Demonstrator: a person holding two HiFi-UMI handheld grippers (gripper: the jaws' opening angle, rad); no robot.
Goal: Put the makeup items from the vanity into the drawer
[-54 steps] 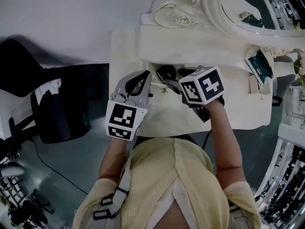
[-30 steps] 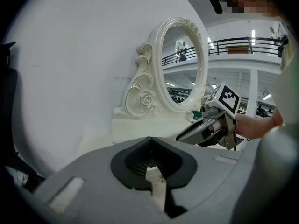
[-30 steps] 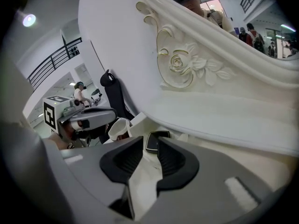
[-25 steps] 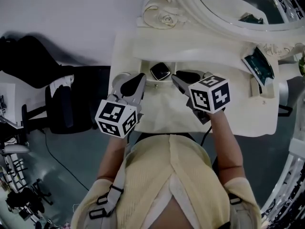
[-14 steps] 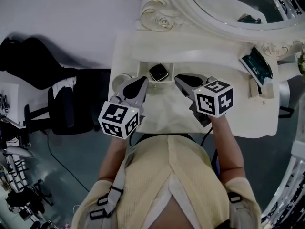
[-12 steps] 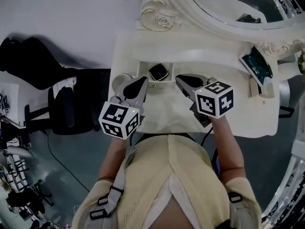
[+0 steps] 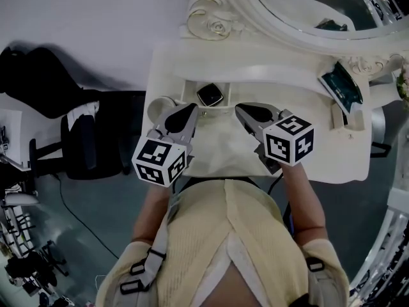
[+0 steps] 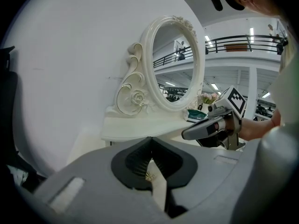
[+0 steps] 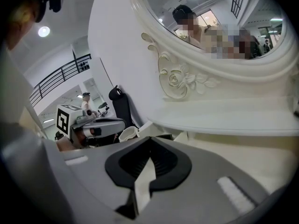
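A black compact [image 7: 210,95] lies in the open drawer [image 7: 190,92] of the cream vanity [image 7: 217,142]. My left gripper [image 7: 190,111] hovers just in front of the drawer's left end, shut and empty; through its jaws the small gold drawer knob [image 8: 149,176] shows. My right gripper [image 7: 242,111] hangs in front of the drawer's right side. Its jaws have just been closing and now meet with nothing between them. A teal-green item [image 7: 341,84] rests at the vanity's right end.
An ornate oval mirror [image 7: 300,18] rises behind the vanity. A round cream cup [image 7: 159,107] stands at the vanity's left edge. A small pale box [image 7: 339,115] sits below the teal item. On the floor to the left stands a black chair [image 7: 80,139].
The right gripper has drawn back from the drawer toward me, and its jaws have closed empty. The compact now lies alone in the drawer. The left gripper has stayed put.
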